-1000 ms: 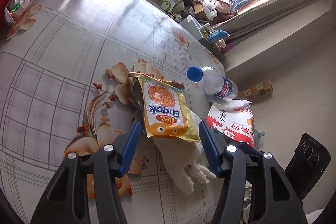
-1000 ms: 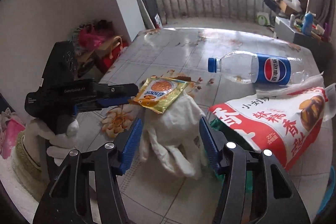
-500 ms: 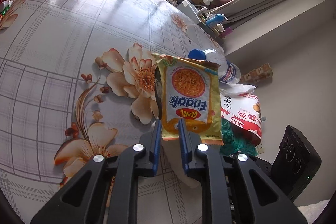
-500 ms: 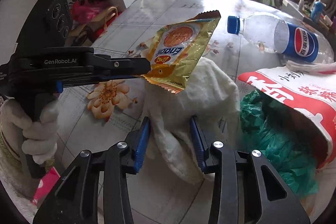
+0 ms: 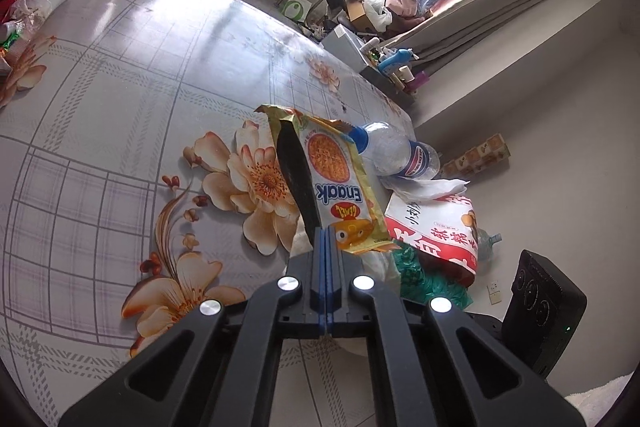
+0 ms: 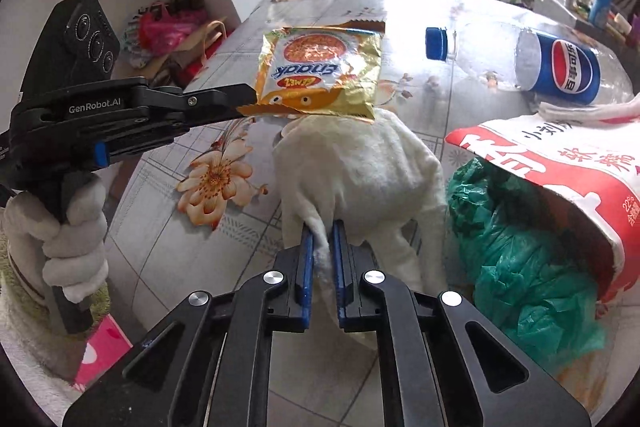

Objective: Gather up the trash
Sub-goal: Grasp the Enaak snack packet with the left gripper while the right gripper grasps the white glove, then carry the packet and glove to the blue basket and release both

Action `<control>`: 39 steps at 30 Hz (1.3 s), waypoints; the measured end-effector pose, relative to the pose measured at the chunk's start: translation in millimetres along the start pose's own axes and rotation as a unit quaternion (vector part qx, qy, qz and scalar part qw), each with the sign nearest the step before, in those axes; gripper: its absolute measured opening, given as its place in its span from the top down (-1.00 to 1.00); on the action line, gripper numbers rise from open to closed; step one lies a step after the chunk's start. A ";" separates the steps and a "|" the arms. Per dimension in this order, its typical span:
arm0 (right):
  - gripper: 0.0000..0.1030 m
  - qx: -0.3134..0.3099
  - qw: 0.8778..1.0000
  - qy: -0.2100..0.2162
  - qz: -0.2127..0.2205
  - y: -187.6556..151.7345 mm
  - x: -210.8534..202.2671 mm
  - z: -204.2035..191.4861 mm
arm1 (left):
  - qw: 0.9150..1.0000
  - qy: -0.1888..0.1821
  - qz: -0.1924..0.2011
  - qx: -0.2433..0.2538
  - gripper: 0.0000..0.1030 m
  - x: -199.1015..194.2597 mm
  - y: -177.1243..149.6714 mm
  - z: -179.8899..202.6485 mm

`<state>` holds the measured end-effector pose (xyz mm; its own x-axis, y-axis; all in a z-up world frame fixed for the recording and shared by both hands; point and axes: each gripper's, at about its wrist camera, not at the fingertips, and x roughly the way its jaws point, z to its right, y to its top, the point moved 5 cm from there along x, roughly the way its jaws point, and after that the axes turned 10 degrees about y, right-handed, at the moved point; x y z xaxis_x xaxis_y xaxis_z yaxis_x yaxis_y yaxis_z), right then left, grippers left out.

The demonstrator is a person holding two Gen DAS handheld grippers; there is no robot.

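- Nearest, the right gripper (image 6: 320,243) has just been closing its jaws and now pinches the white glove (image 6: 360,171), likely to lift it as trash.
- Beyond, the left gripper (image 5: 327,239), jaws shut, clamps the Enaak wrapper (image 5: 340,183) by its near edge, clear of the table (image 5: 120,87); its long axis runs away, torn end far.
- Farther right, the Pepsi bottle (image 6: 552,63) lies on its side, cap left.

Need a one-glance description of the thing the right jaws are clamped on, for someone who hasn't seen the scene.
On the flower-print table, look between the yellow snack packet and the red-and-white bag stuffed with green plastic. The limp white cloth glove lies there, pinched by the right gripper. It is the only soft, plain white thing among printed wrappers.
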<state>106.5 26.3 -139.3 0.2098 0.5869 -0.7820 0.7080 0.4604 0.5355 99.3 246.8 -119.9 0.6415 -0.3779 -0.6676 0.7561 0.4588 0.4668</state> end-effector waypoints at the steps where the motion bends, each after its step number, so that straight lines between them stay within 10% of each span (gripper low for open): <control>1: 0.87 0.002 1.000 0.003 0.003 -0.2 -1.6 -0.6 | 1.000 0.001 0.007 0.000 1.00 -5.7 2.4 -0.5; 13: 0.88 0.016 0.993 0.055 0.106 25.9 -65.5 -7.2 | 0.995 0.028 0.096 0.013 1.00 -76.1 30.5 3.6; 22: 0.88 0.059 0.963 0.129 0.230 44.0 -151.4 12.2 | 0.990 0.015 0.127 0.054 1.00 -102.6 42.0 48.9; 31: 0.88 0.114 0.924 0.038 0.363 0.2 -269.2 71.1 | 0.979 -0.070 0.091 0.170 1.00 -64.9 38.7 187.6; 39: 0.88 0.216 0.880 -0.117 0.407 -92.6 -357.1 155.6 | 0.940 -0.142 -0.005 0.311 1.00 30.3 -17.6 369.6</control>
<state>71.0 -329.6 40.7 0.8636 0.4281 -0.2664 0.4378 -0.3745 0.8174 153.4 -70.0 66.1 0.5768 -0.6188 -0.5333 0.6344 -0.0719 0.7696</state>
